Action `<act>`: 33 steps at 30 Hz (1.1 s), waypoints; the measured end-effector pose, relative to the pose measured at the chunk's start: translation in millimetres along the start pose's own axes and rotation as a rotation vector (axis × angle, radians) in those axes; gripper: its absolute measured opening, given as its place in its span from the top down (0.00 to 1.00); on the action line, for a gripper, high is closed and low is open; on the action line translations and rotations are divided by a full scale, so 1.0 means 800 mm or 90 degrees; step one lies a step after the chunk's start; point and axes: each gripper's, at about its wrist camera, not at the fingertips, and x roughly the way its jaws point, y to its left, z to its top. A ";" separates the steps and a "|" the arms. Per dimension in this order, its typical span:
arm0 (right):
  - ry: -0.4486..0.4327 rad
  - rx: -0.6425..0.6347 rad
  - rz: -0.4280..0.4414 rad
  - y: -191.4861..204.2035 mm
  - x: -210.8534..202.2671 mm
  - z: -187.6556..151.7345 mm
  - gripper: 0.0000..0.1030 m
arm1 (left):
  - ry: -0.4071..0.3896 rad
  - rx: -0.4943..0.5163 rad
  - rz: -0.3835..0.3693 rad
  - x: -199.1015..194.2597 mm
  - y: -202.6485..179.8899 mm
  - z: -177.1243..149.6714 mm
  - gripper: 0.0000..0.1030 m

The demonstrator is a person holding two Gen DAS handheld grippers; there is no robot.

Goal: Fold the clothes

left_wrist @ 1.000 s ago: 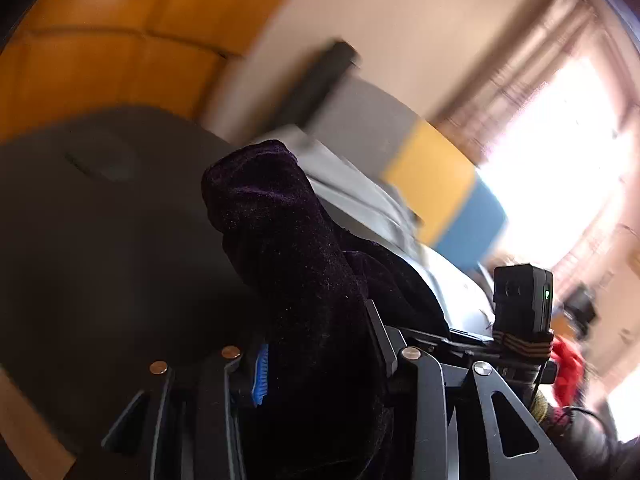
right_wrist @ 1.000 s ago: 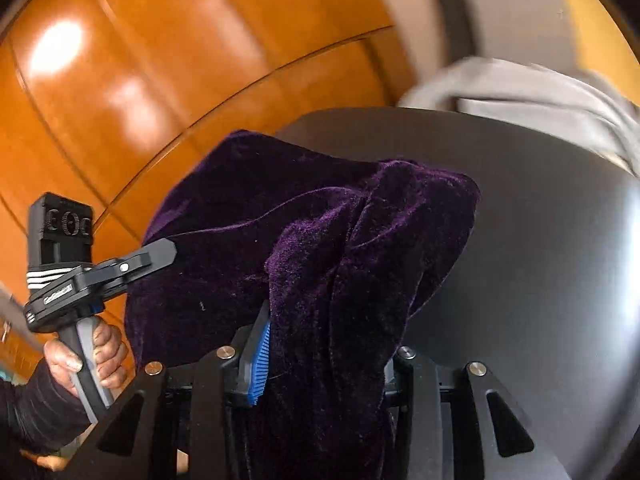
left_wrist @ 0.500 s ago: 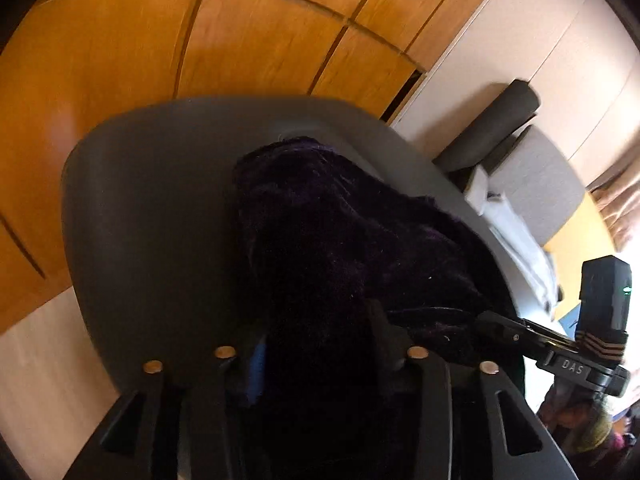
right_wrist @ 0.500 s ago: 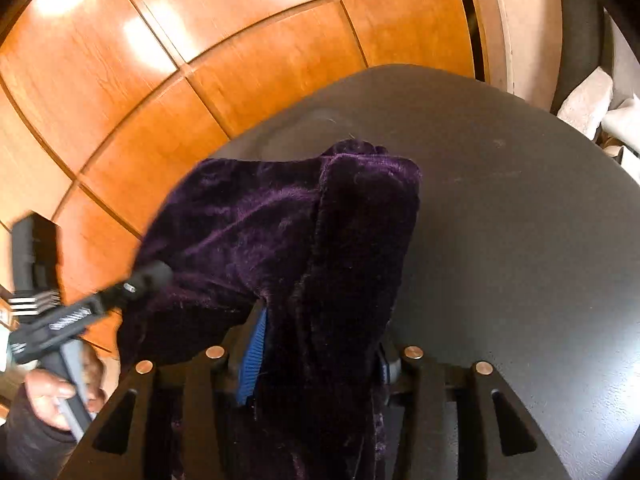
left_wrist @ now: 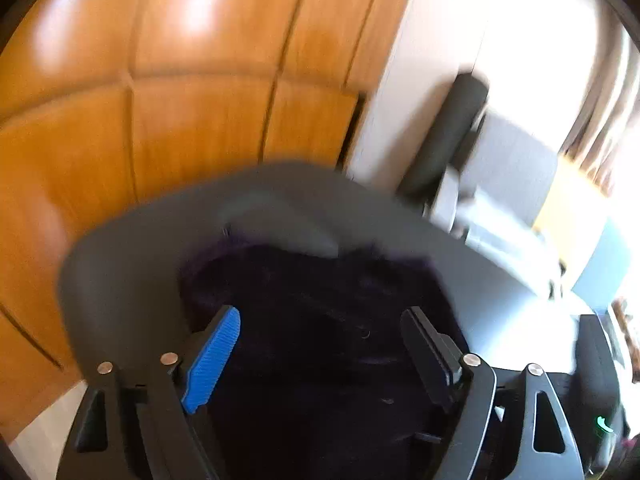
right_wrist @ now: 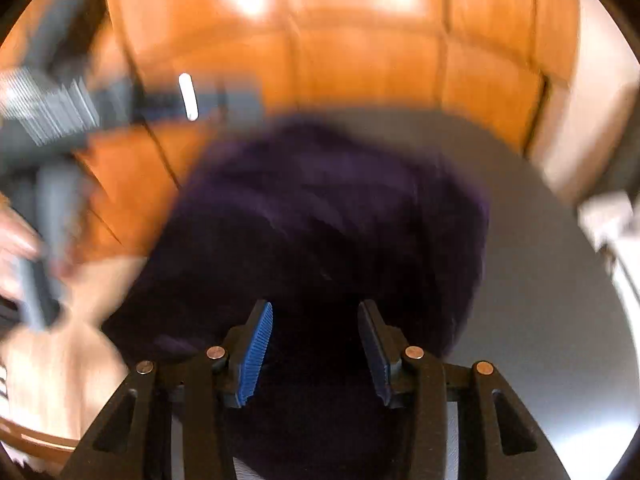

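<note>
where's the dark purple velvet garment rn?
The dark purple velvet garment lies bunched on the round grey table in both wrist views, in front of the orange wood panels.

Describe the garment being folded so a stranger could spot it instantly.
Find the round grey table in front of the orange wood panels. On it lies the garment, a bunched heap of deep purple velvet, the only dark, plush thing there.

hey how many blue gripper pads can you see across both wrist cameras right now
3. One blue pad on the left gripper, whose jaws are opening over the purple garment. Two on the right gripper: and. The left's other pad shows only its dark side.
</note>
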 end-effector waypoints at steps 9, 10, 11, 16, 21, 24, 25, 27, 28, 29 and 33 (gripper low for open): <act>-0.065 -0.006 -0.033 0.000 0.008 -0.013 0.57 | 0.000 -0.037 0.056 0.021 0.021 -0.024 0.27; -0.063 0.001 -0.036 0.002 0.007 -0.012 0.57 | -0.011 -0.062 0.076 0.001 0.024 -0.022 0.26; -0.062 0.026 -0.044 0.003 -0.001 -0.009 0.57 | -0.023 -0.087 0.096 -0.018 0.028 -0.021 0.18; -0.086 0.146 -0.077 0.014 -0.047 0.005 0.56 | -0.116 -0.093 0.172 -0.136 0.000 -0.051 0.00; -0.102 0.152 -0.206 0.069 -0.099 0.015 0.48 | -0.108 -0.045 0.239 -0.188 -0.054 -0.085 0.00; -0.103 0.126 -0.271 0.101 -0.136 0.005 0.48 | -0.122 -0.003 0.290 -0.232 -0.078 -0.103 0.00; -0.107 0.124 -0.265 0.106 -0.150 -0.001 0.48 | -0.130 0.010 0.300 -0.243 -0.088 -0.108 0.00; -0.110 0.122 -0.244 0.115 -0.164 -0.008 0.48 | -0.146 0.022 0.309 -0.264 -0.101 -0.114 0.00; -0.112 0.120 -0.233 0.119 -0.171 -0.011 0.48 | -0.152 0.017 0.305 -0.275 -0.105 -0.114 0.00; -0.113 0.119 -0.222 0.124 -0.178 -0.014 0.48 | -0.161 0.008 0.305 -0.290 -0.108 -0.114 0.00; -0.121 0.104 -0.198 0.144 -0.206 -0.027 0.48 | -0.186 0.014 0.305 -0.326 -0.116 -0.117 0.00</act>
